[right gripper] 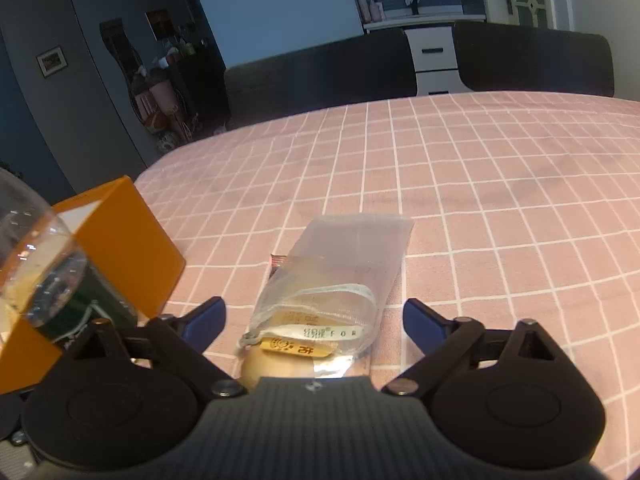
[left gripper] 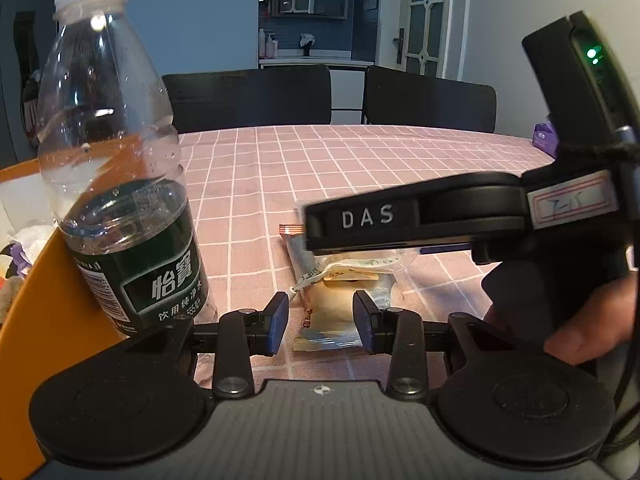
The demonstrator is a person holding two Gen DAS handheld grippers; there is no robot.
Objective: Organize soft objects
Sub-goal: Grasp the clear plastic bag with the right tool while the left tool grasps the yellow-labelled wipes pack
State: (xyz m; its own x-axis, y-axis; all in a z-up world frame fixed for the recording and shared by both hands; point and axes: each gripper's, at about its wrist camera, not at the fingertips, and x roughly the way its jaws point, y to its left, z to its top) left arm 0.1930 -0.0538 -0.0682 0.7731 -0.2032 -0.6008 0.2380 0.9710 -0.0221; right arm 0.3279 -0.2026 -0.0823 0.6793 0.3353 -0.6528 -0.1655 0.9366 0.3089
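A bread bun in a clear wrapper (left gripper: 334,308) (right gripper: 320,312) lies on the pink checked tablecloth (left gripper: 360,160). My left gripper (left gripper: 321,322) is low over its near end with a blue pad on either side. The jaws stand apart, with a thin strip of cloth showing beside the left pad, and the wrapper is not squeezed. From the right, a black finger (left gripper: 360,220) of my right gripper reaches over the bun. In the right wrist view my right gripper (right gripper: 316,322) is wide open, its pads well clear of the bun between them.
A clear water bottle (left gripper: 112,160) (right gripper: 36,264) stands at the left against an orange box (left gripper: 40,300) (right gripper: 128,240) holding soft items. A thin striped packet (left gripper: 294,240) lies beside the bun. Across the table are a purple pack (left gripper: 544,136) and two dark chairs (left gripper: 248,96).
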